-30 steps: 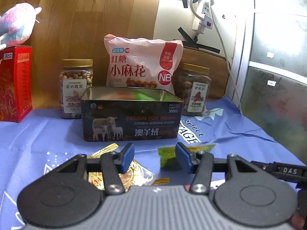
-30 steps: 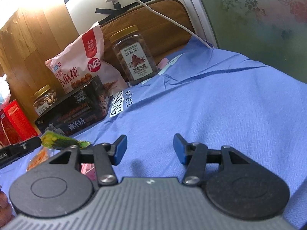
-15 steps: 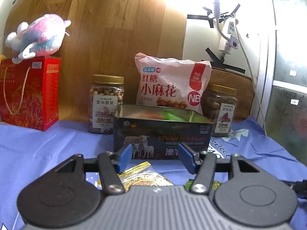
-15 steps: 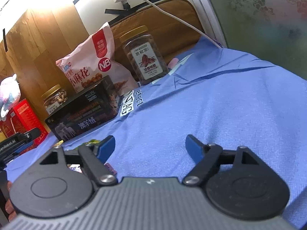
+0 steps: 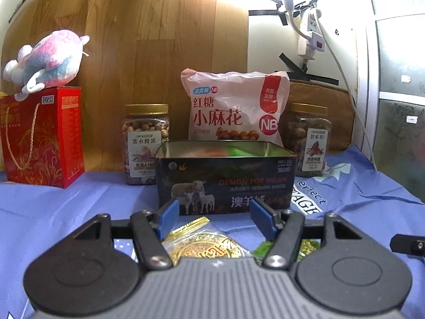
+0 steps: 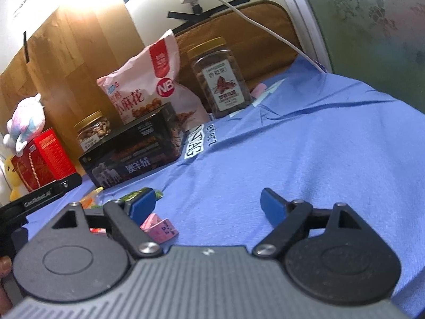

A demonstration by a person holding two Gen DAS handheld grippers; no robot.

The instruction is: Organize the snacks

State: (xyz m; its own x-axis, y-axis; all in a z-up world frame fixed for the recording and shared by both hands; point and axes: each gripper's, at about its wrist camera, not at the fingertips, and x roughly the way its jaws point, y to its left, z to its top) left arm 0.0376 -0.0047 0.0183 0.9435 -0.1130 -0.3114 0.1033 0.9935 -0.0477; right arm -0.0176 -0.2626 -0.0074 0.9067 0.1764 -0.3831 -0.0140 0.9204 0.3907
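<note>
**Gold foil packet waits under parted jaws**

Crinkly gold packet (image 5: 204, 242) lies flat on the blue cloth (image 5: 79, 207), just before the tin (image 5: 225, 178). It looks light, soft, slippery; best pinched at its serrated top edge, which points toward the tin. The left gripper (image 5: 213, 219) has just been widening, nothing clamped; the right gripper (image 6: 207, 206) has too, empty.
</note>
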